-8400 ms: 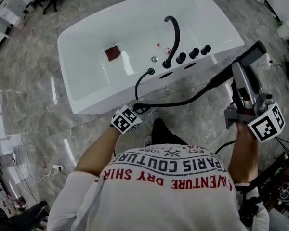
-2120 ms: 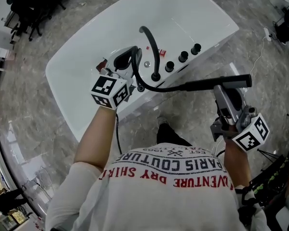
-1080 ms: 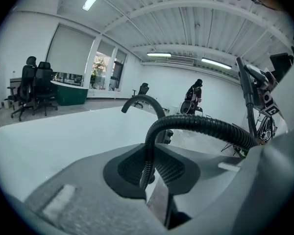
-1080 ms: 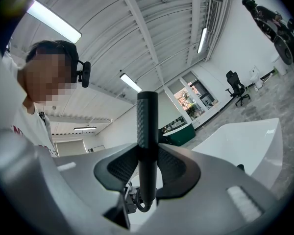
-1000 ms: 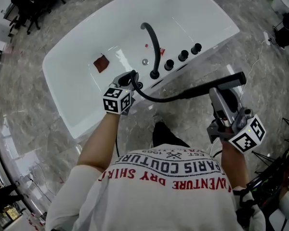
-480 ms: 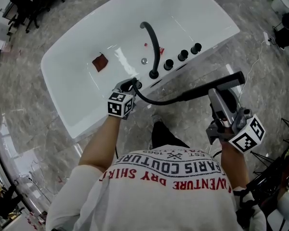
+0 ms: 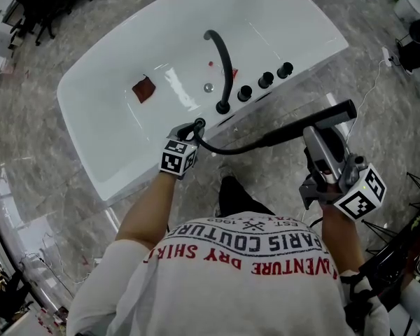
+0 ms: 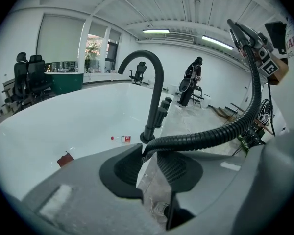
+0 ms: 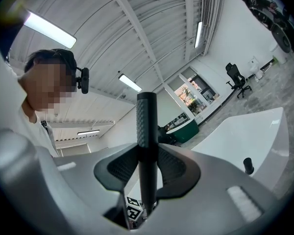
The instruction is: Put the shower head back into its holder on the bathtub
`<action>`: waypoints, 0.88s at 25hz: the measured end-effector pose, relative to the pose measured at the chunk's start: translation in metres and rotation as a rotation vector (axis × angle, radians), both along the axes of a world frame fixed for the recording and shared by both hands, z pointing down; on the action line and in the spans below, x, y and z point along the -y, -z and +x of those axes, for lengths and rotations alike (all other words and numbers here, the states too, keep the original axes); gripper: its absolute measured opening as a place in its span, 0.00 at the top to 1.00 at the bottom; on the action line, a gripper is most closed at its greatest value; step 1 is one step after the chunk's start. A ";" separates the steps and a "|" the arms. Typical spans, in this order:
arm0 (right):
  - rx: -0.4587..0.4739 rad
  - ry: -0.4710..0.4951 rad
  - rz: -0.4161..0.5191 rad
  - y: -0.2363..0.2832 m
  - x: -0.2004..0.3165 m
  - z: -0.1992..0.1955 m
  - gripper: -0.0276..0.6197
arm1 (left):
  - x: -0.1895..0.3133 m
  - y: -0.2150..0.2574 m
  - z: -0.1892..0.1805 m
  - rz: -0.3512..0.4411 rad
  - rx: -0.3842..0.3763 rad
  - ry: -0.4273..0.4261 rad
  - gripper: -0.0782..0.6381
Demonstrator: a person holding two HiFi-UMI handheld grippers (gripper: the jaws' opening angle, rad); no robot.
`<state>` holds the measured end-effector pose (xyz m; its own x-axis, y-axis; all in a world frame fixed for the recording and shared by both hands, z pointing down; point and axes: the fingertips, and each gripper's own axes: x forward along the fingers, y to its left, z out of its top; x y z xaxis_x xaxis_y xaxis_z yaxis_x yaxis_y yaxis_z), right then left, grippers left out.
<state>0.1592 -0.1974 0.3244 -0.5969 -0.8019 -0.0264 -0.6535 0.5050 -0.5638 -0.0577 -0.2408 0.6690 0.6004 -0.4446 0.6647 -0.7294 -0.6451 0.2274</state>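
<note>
The black shower head juts out level over the floor, its handle clamped between the pads of my right gripper. Its ribbed black hose curves left to a black socket on the near rim of the white bathtub. My left gripper is at that socket, pointing down. Its jaws are opening, with the hose lying between the pads and a gap beside it.
A black arched faucet and three black knobs stand on the tub rim. A red patch and a small bottle lie in the tub. Marble floor surrounds it; cables and stands are at the right.
My left gripper has sunk along the hose toward the near rim, ending at the hose socket. The right gripper and shower head have kept still.
</note>
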 end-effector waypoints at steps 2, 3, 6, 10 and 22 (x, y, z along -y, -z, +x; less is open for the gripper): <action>0.001 0.005 -0.001 0.000 0.000 -0.002 0.77 | -0.007 -0.007 -0.001 -0.021 0.015 -0.005 0.74; 0.000 0.009 -0.002 0.000 0.000 -0.003 0.77 | -0.011 -0.010 -0.002 -0.031 0.021 -0.004 0.74; -0.001 0.021 -0.005 0.001 -0.001 -0.005 0.77 | -0.022 -0.016 -0.002 -0.052 0.035 0.003 0.72; 0.003 0.034 0.000 0.003 0.000 -0.007 0.77 | -0.033 -0.022 -0.001 -0.074 0.047 -0.001 0.72; -0.060 0.081 0.009 -0.006 0.009 -0.036 0.77 | -0.050 0.002 0.001 -0.072 -0.055 0.005 0.74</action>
